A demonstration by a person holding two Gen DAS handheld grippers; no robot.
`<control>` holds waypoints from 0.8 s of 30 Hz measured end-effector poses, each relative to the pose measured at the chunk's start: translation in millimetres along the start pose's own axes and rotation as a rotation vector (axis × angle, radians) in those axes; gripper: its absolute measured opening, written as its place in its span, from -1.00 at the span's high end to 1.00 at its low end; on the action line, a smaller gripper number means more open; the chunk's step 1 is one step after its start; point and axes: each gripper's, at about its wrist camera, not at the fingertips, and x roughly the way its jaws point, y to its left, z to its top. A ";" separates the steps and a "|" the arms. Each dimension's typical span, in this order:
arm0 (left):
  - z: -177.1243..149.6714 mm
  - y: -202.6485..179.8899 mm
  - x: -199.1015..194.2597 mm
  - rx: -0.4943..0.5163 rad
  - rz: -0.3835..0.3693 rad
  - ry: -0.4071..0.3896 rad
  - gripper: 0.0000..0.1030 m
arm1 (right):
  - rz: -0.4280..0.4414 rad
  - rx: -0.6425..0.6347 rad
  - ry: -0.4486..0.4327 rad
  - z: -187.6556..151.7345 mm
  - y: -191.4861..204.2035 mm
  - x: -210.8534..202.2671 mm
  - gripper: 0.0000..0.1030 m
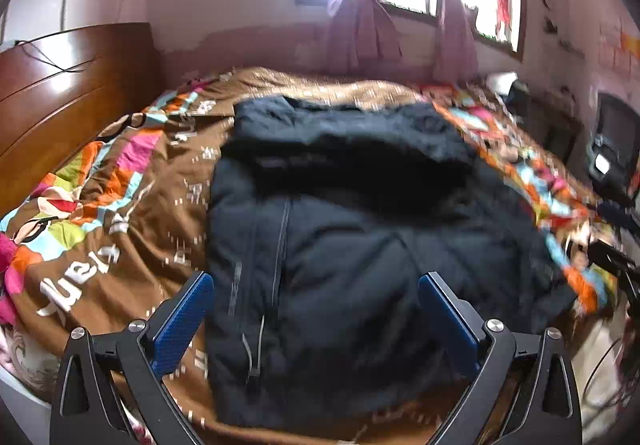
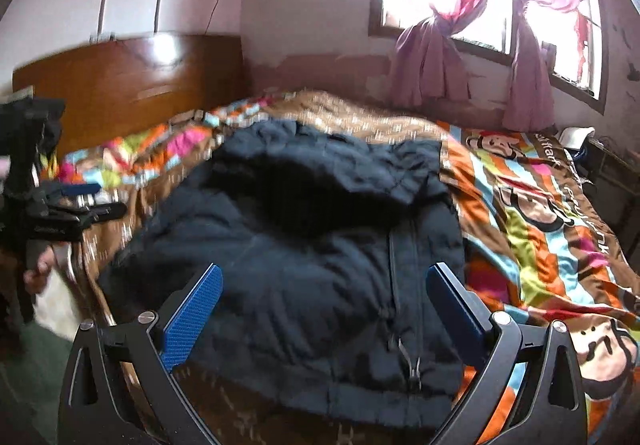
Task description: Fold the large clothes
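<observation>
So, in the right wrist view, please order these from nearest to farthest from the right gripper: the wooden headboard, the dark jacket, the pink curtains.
1. dark jacket: on the bed, directly ahead of the open right gripper.
2. wooden headboard: back left, behind the bed.
3. pink curtains: far wall, upper right, at the window.

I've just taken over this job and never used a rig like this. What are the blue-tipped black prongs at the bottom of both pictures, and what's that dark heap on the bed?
Each picture comes from a camera mounted on a hand-held claw, looking forward along its two blue-padded fingers. One shows the left claw, the other the right claw. Both are open and hold nothing. The left claw also appears at the left edge of the right view. The dark heap is a navy padded zip-up jacket, lying on a brown quilt with colourful cartoon patches that covers the bed. Behind stand a wooden headboard and pink curtains.
</observation>
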 end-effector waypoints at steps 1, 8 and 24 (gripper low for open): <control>-8.0 -0.8 1.0 0.020 0.004 0.023 -0.99 | -0.007 -0.019 0.025 -5.3 2.0 1.9 -0.94; -43.0 -10.3 17.8 0.134 0.039 0.153 -0.99 | 0.025 -0.065 0.220 -37.0 -1.1 22.3 -0.95; -74.1 -31.3 52.0 0.230 0.013 0.380 -0.99 | -0.130 -0.196 0.464 -87.9 13.1 75.1 -0.94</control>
